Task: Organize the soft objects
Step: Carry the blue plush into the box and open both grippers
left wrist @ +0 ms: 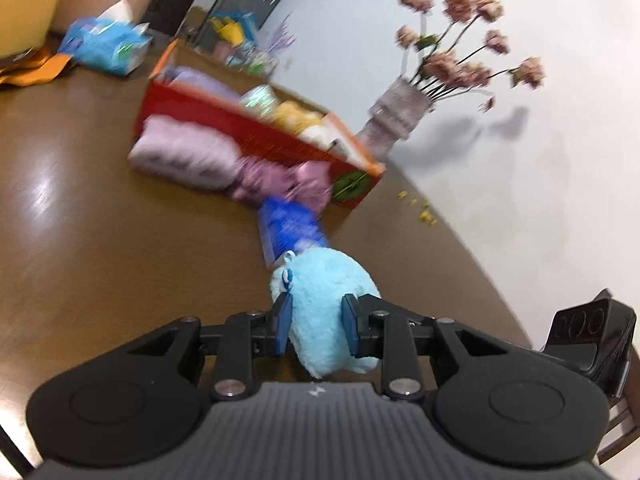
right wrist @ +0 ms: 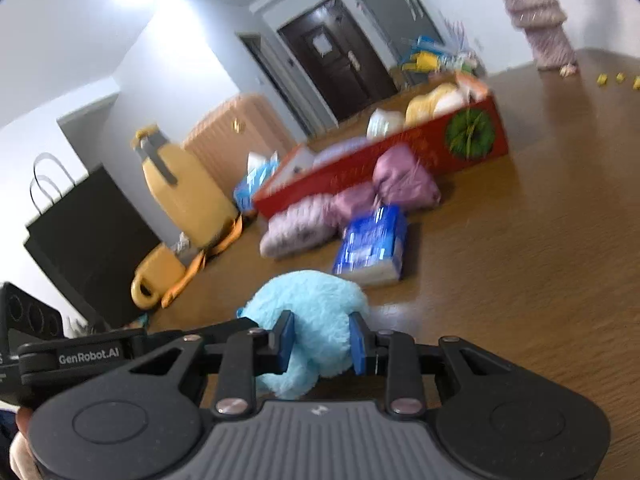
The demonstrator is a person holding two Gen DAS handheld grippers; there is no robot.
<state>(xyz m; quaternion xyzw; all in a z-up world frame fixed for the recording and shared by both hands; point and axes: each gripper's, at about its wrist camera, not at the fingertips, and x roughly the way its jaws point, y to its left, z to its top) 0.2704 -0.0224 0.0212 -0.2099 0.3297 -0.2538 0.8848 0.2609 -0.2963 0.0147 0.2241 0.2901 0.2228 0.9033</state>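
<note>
the light blue plush toy (left wrist: pixel 324 312) is clamped by both tongs at once: the left tongs (left wrist: pixel 316 326) pinch it with blue pads pressed into the fur on either side, and the right tongs (right wrist: pixel 322 342) do the same in the right wrist view, squeezing the toy narrow between the pads. the toy sits right at the fingertips, at 12 o'clock from each, low over the brown desk (left wrist: pixel 100 220); whether it has left the desk i cannot tell.

the relation that matters is the red box (left wrist: pixel 256 132), already holding soft things. from the left tongs it lies at about 11 o'clock, well apart; from the right tongs (right wrist: pixel 400 148) at about 1 o'clock. its long side lies slantwise across both views. between toy and box lie a blue tissue pack (right wrist: pixel 372 242) and purple bundles (left wrist: pixel 184 152), so i judge the toy must go up and over them. neither hand looks clearly nearer.
</note>
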